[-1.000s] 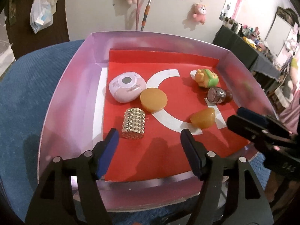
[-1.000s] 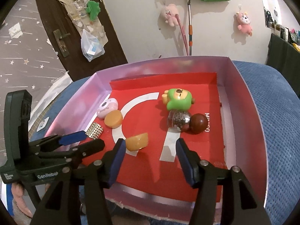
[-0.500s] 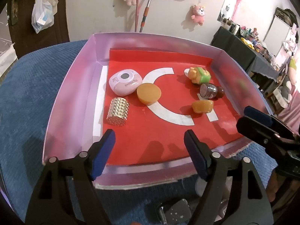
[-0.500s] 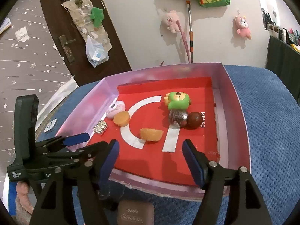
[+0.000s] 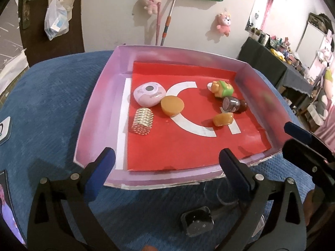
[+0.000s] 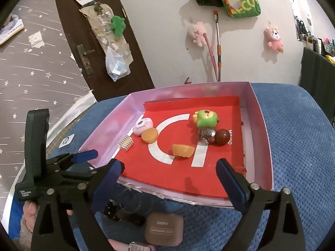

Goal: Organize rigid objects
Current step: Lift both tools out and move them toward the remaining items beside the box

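Both grippers are hovering with jaws apart and gripping nothing, the left gripper (image 5: 165,163) and right gripper (image 6: 169,172) each sitting just short of the tray's (image 5: 98,113) near rim. Ahead of the jaws, six things are lying on the red liner: a pink case (image 5: 149,93), amber disc (image 5: 172,105) (touching the case), studded cylinder (image 5: 142,121), green toy (image 6: 206,118), globe (image 6: 206,135) and amber wedge (image 6: 182,150).

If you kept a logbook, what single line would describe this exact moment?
left gripper: open, empty | right gripper: open, empty | both at near edge of tray | six objects inside | brown compact outside
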### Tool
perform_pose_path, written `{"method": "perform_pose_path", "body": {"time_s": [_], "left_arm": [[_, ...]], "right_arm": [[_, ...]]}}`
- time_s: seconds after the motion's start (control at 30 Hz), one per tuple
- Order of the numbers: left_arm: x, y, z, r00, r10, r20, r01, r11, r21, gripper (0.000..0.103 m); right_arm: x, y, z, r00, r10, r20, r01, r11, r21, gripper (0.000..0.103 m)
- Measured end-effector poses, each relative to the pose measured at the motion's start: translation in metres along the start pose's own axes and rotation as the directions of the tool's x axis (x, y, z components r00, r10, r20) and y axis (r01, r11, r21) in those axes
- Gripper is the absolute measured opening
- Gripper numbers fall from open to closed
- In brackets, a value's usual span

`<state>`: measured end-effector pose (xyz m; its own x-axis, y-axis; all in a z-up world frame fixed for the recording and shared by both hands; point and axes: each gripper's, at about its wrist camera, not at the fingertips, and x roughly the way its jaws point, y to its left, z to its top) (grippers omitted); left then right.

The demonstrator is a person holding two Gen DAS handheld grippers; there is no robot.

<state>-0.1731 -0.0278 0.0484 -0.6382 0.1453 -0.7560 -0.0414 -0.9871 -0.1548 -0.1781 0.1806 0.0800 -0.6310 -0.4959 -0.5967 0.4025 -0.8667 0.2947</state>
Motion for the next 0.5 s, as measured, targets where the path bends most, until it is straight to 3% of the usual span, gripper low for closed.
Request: {"method": "perform_pose_path", "body": {"time_s": [0.13, 0.5], "left_arm": [[-0.007, 0.001, -0.004, 1.000, 0.009, 0.008, -0.009, 1.000, -0.002, 0.101], [-0.027, -0.002, -0.021, 0.999, 0.033, 0.033, -0.033, 0.999, 0.010, 0.101]], "right_arm": [[-0.006, 0.004, -0.004, 1.000, -0.001, 0.006, 0.001, 1.000, -0.008, 0.102], [-0.024, 0.015, -0.018, 1.000, -0.016, 0.012, 0.016, 0.999, -0.036, 0.103]]}}
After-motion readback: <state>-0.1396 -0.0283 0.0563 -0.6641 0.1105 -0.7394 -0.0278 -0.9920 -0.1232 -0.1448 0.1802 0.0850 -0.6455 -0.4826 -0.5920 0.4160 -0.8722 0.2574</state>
